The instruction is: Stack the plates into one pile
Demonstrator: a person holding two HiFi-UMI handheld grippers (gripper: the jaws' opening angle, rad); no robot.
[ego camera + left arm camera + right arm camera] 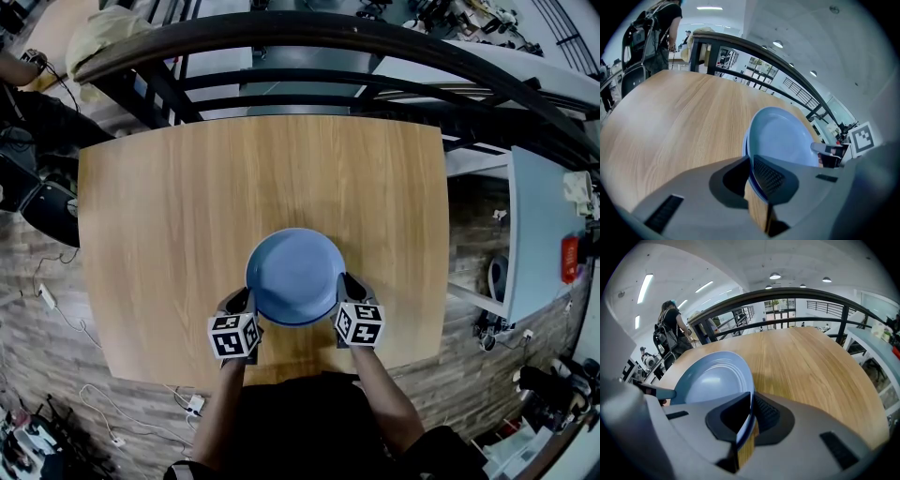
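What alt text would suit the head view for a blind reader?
Seen from above, a blue plate is gripped at its rim on either side by the left gripper and right gripper, above a wooden table.

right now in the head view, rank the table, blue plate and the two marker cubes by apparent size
1. table
2. blue plate
3. left marker cube and right marker cube: they look alike, so unranked

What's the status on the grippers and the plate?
Left gripper shut on blue plate, left rim. Right gripper shut on right rim. No obstruction seen on wooden table.
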